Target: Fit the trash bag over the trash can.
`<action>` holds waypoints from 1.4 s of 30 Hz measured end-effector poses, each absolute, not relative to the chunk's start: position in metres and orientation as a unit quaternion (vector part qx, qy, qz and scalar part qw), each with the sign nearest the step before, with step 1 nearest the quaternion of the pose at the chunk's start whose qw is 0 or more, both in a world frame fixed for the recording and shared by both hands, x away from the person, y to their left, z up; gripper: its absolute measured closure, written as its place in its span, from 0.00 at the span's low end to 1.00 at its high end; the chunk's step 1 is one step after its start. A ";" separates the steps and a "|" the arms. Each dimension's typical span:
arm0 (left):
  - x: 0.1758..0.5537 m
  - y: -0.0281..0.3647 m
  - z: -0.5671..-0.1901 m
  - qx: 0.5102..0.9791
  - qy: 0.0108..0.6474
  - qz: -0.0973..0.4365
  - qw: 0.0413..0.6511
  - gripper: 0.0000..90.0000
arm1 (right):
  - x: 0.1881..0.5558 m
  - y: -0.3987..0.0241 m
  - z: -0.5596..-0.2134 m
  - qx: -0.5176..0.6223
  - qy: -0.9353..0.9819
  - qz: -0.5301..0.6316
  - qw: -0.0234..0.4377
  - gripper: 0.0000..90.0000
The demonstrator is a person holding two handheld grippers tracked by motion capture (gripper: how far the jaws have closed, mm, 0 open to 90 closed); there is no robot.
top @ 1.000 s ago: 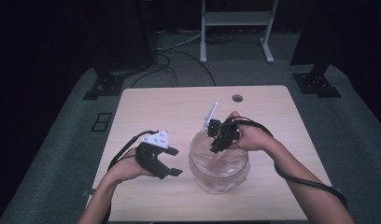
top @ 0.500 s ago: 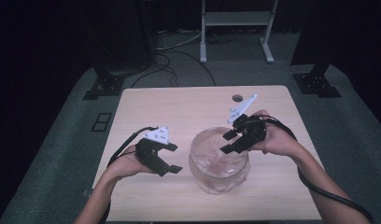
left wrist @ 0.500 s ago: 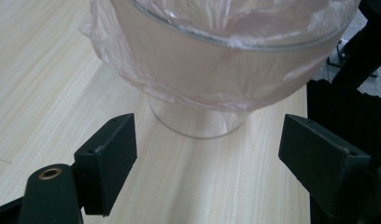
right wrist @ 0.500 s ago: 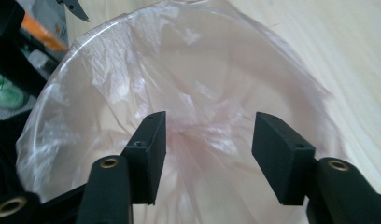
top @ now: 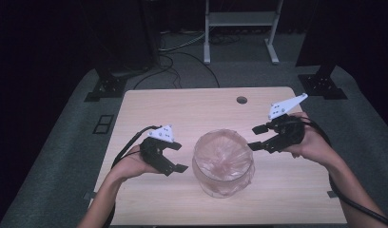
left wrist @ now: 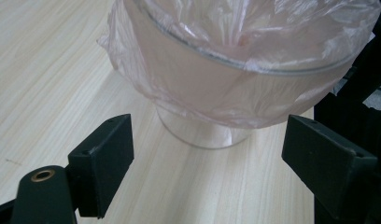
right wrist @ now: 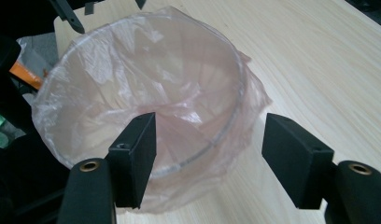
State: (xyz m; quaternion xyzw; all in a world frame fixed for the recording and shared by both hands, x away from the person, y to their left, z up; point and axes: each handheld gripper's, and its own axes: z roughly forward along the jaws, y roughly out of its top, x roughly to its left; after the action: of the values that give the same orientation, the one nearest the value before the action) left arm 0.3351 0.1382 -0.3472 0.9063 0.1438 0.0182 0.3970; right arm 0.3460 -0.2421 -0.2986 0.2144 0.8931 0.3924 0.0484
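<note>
From above, a clear glass bowl (top: 224, 164) lined with a thin pink plastic bag (top: 224, 159) stands near the front middle of a wooden table (top: 192, 107). The left gripper (top: 177, 156) sits just left of it, the right gripper (top: 257, 137) at its far right rim; the jaws of both have just been opening and hold nothing.

The left gripper view shows released jaws facing the bowl's (left wrist: 212, 107) foot, bag (left wrist: 272, 28) draped over the rim.

The right gripper view looks down into the lined bowl (right wrist: 198, 60), jaws spread, bag (right wrist: 132, 70) ungripped.
</note>
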 end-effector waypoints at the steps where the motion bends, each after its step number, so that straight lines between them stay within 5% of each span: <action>1: 0.335 0.137 -0.347 0.906 0.145 0.017 0.398 0.17 | 0.346 -0.247 -0.300 0.220 0.891 0.394 0.051 0.38; 42: 0.327 0.150 -0.377 0.903 0.158 0.020 0.399 0.17 | 0.318 -0.329 -0.379 0.329 0.860 0.388 0.034 0.33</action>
State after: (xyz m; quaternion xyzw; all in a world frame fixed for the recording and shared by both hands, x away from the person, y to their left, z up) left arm 0.3269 0.1497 -0.3769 0.9029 0.1575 0.0199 0.3995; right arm 0.3185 -0.3289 -0.3791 0.3288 0.8602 0.3883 0.0343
